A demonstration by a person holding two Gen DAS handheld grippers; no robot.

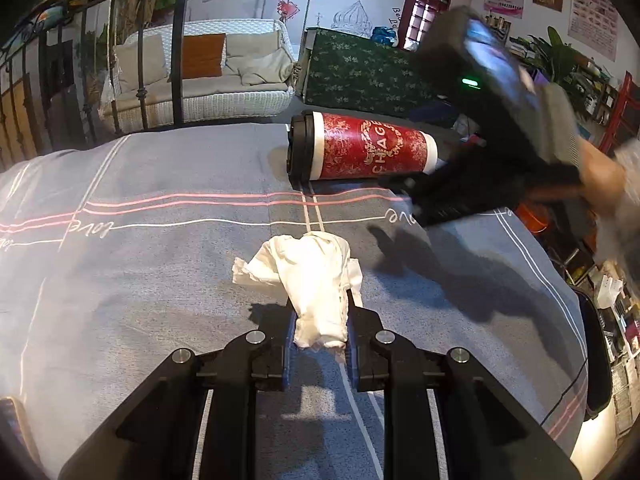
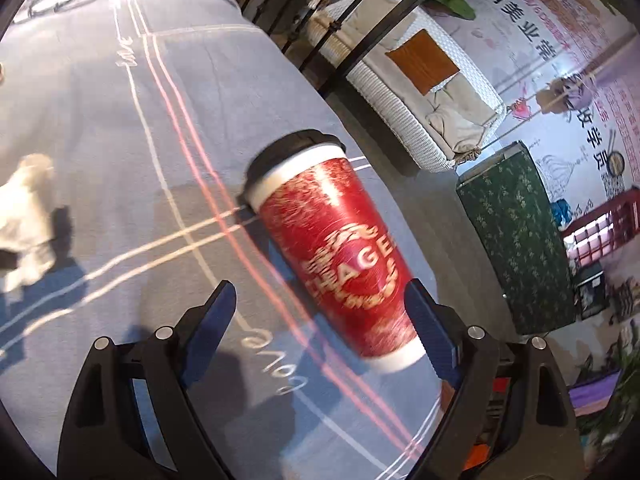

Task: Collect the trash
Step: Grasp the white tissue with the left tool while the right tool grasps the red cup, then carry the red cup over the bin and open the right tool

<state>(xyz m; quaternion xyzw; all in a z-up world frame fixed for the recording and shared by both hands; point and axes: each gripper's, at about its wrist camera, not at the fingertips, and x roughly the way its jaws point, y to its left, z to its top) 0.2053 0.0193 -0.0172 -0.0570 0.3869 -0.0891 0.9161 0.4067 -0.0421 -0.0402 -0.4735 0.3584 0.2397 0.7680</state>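
Note:
A crumpled white tissue [image 1: 310, 276] lies on the grey-blue bedspread [image 1: 140, 280]. My left gripper [image 1: 320, 320] is shut on its near end. A red paper cup with a black lid [image 1: 360, 152] lies on its side near the far edge of the bed. My right gripper [image 1: 404, 188] is beside the cup's base. In the right wrist view the right gripper [image 2: 324, 312] is open, with the cup [image 2: 336, 252] between its fingers, its base close to the right finger [image 2: 430, 328]. The tissue [image 2: 26, 216] shows blurred at the left.
A black metal bed frame [image 1: 140, 40] stands at the far left. Beyond the bed are a white wicker sofa [image 1: 208, 72] with cushions and a green patterned box [image 1: 360, 68]. The bed's right edge [image 1: 560, 280] drops to cluttered shelves.

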